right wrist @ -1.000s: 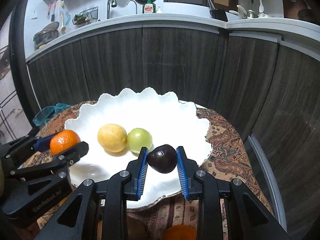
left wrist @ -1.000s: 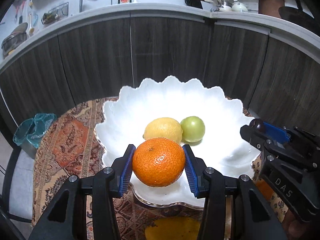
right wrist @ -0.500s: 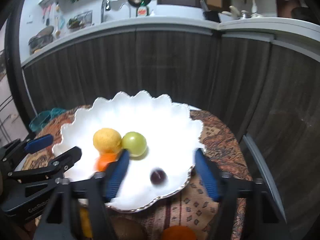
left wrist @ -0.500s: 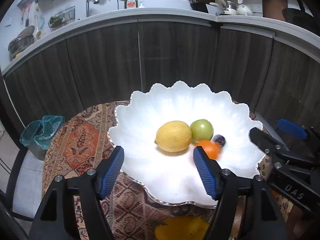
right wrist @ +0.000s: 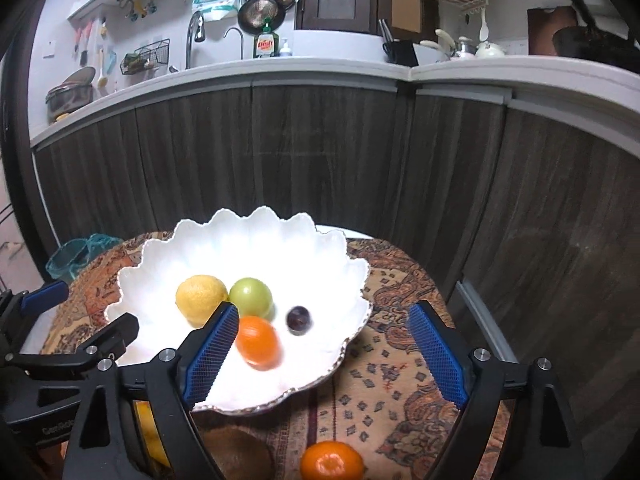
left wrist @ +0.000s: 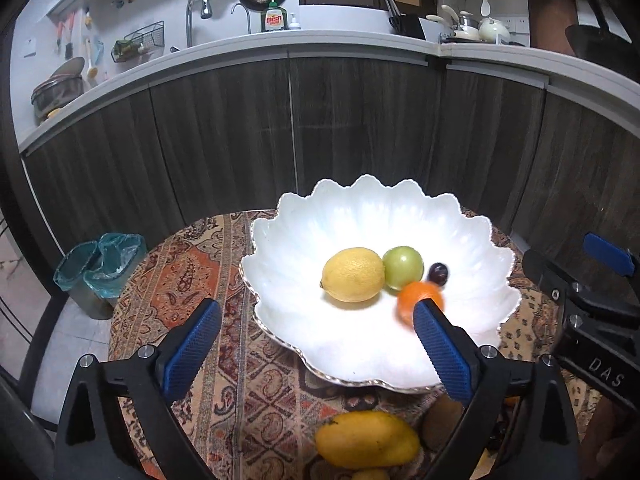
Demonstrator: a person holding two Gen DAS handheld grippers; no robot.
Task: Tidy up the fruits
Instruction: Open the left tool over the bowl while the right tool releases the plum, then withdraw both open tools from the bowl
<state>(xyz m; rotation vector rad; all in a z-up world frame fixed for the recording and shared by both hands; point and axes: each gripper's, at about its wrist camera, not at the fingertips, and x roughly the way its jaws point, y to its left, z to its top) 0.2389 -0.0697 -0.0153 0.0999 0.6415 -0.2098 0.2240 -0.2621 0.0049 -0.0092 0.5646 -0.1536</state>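
Orange fruit (left wrist: 416,295) lies blurred in the white bowl (left wrist: 472,236), just past the left tool's (left wrist: 316,344) right pad, beside the lemon (left wrist: 352,274). Both tools' jaws are opening, nothing between them; the right tool (right wrist: 324,354) hangs over the bowl's near rim.

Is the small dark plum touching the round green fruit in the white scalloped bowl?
Apart. The right wrist view shows bare white bowl between small dark plum and round green fruit.

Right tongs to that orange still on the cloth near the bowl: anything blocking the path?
Nothing visible. The orange lies bare on the cloth just below the right tongs, whose jaws are opening and empty. The brown fruit sits apart to its left; the white bowl lies beyond.
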